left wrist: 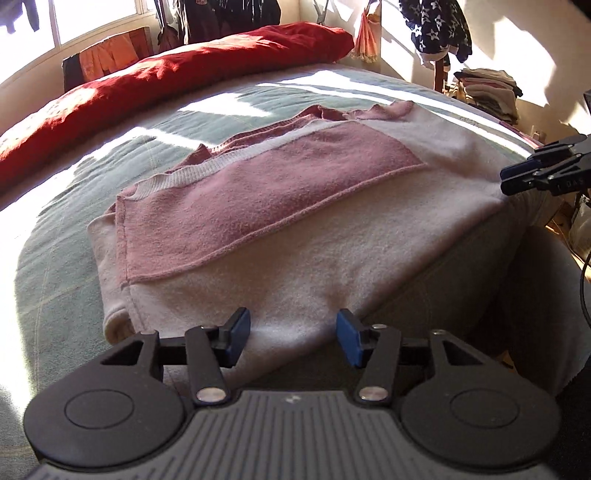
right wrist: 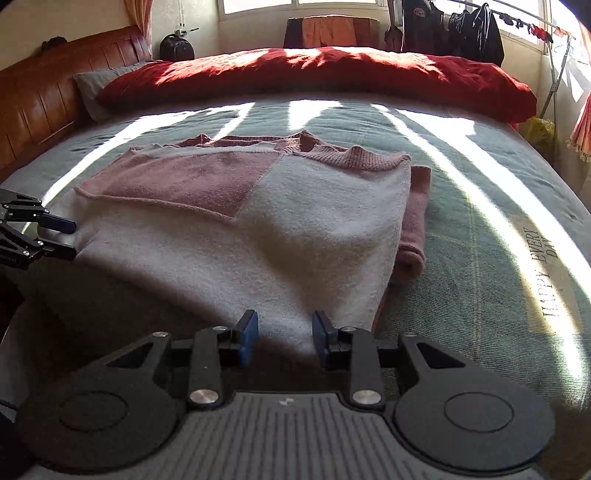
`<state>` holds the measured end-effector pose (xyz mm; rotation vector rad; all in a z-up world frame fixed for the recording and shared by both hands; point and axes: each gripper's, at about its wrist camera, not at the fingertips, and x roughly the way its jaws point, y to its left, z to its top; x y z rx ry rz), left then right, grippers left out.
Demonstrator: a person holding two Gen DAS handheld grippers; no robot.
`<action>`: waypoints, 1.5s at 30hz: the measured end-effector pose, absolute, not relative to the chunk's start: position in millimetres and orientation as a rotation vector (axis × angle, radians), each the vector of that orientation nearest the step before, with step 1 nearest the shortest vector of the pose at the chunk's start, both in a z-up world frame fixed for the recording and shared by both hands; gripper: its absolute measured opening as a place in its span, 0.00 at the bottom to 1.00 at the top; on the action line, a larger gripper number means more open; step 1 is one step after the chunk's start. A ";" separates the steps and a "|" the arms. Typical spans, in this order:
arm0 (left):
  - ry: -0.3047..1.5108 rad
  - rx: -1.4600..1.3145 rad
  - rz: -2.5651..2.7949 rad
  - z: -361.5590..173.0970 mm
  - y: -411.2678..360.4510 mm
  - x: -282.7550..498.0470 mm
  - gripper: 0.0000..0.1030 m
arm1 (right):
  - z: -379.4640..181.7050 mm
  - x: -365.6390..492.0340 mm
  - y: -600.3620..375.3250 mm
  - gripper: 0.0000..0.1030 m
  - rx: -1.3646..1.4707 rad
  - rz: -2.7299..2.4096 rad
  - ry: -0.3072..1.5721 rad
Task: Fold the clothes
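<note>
A pink and cream knitted sweater lies folded on the green bed cover, its sleeves tucked in and the ribbed collar at the far side. My left gripper is open at the sweater's near hem; its blue pads sit apart on either side of the cream fabric without pressing it. My right gripper is open too, a strip of the hem showing in the gap. Each gripper also shows in the other view: the right gripper at the sweater's right corner, the left gripper at its left edge.
A red duvet is bunched along the far side of the bed. A wooden headboard stands at the left. A pile of folded clothes sits off the bed, and dark garments hang on a rack by the window.
</note>
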<state>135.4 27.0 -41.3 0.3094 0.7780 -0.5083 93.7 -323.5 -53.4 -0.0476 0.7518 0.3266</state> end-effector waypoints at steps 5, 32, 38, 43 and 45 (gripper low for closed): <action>0.699 0.201 -0.577 -20.4 9.7 139.7 0.66 | -29.3 102.0 -309.4 0.46 0.013 0.369 0.659; 0.719 -0.112 -0.320 -42.1 79.7 186.3 0.71 | -65.0 131.9 -355.5 0.70 0.252 0.114 0.665; 0.655 -0.069 -0.369 -18.1 69.8 215.5 0.73 | -49.7 128.4 -357.2 0.72 0.272 0.125 0.587; 0.690 -0.080 -0.363 -34.7 66.8 252.9 0.73 | -42.9 150.1 -338.0 0.78 0.233 0.190 0.563; 0.736 -0.107 -0.324 -50.1 71.4 265.5 0.73 | -50.1 162.2 -334.4 0.78 0.245 0.196 0.591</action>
